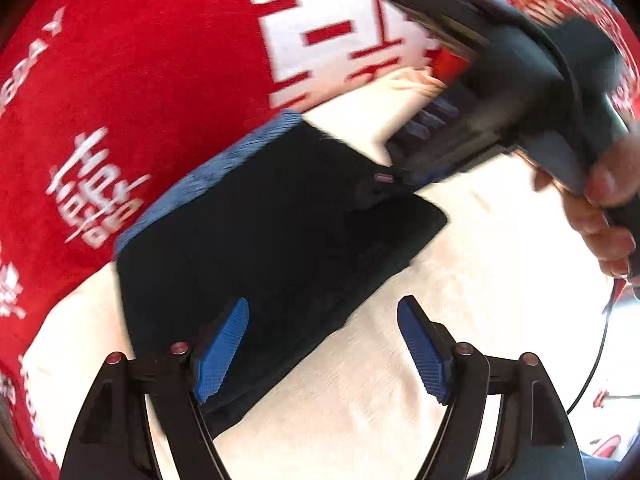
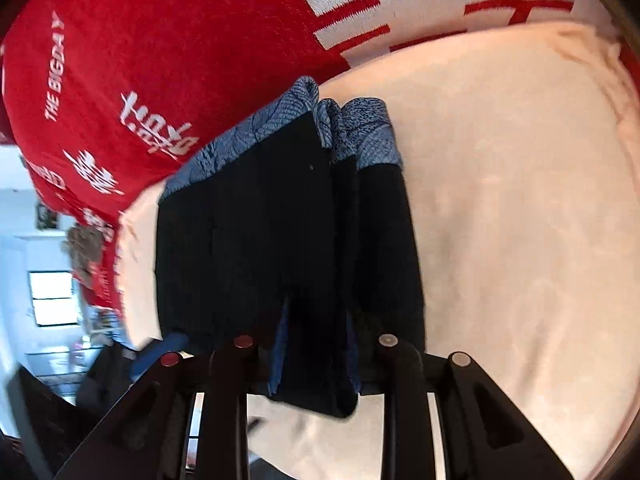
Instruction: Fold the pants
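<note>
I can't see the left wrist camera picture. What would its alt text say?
Folded dark pants with a blue patterned band lie on a cream cloth over a red blanket. The left gripper hangs open above them, nothing between its blue pads; the right gripper, held by a hand, meets their far edge.

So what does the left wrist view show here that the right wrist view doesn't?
Only the left wrist view: the left gripper, open above the pants' near edge, the right gripper's body, and the hand holding it.

Only the right wrist view: the right gripper with dark fabric bunched between its pads, and a room at the left edge.

Both: the folded dark pants with their blue patterned band, on a cream cloth over a red printed blanket.
</note>
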The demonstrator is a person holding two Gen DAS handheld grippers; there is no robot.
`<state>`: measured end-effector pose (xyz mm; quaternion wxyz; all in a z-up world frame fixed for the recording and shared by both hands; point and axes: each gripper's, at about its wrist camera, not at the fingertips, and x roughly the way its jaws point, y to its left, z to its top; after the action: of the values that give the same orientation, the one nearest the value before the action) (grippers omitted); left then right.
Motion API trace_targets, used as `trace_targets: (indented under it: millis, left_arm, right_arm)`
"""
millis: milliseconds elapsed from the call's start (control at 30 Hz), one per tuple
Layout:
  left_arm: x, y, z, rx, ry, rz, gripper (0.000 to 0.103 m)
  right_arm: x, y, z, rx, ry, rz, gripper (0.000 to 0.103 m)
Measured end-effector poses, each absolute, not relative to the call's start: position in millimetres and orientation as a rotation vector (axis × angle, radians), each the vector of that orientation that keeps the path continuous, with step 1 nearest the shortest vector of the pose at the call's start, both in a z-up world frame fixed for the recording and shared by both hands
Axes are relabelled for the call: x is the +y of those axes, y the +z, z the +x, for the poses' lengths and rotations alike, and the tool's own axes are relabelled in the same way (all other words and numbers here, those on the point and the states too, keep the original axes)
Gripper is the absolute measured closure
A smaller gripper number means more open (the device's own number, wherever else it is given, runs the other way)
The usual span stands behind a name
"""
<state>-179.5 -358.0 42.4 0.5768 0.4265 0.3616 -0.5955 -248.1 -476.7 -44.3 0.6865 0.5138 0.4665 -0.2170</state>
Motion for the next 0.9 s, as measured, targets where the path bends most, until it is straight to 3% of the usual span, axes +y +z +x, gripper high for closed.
trace_targets:
  millis: [133, 467, 667, 900]
  left_arm:
    - [-355, 48, -140, 0.888, -1.292, 0.960, 0.025]
    - [-346, 11, -45, 1.195, -1.024, 0.733, 0.025]
    - [-338, -8, -36, 1.308, -0.989, 0.661, 0.025]
    - [-336, -5, -31, 1.344, -0.985, 0.657, 0.025]
  right_arm:
    - [-464, -33, -254, 1.103, -0.576, 1.072, 0.056]
    - [-458, 25, -261, 0.995, -0.597, 0.929, 0.056]
    - [-453, -16, -237, 1.134, -0.583, 0.949, 0.057]
    - [-442, -11, -253, 1.132, -0.608, 0.988, 0.057]
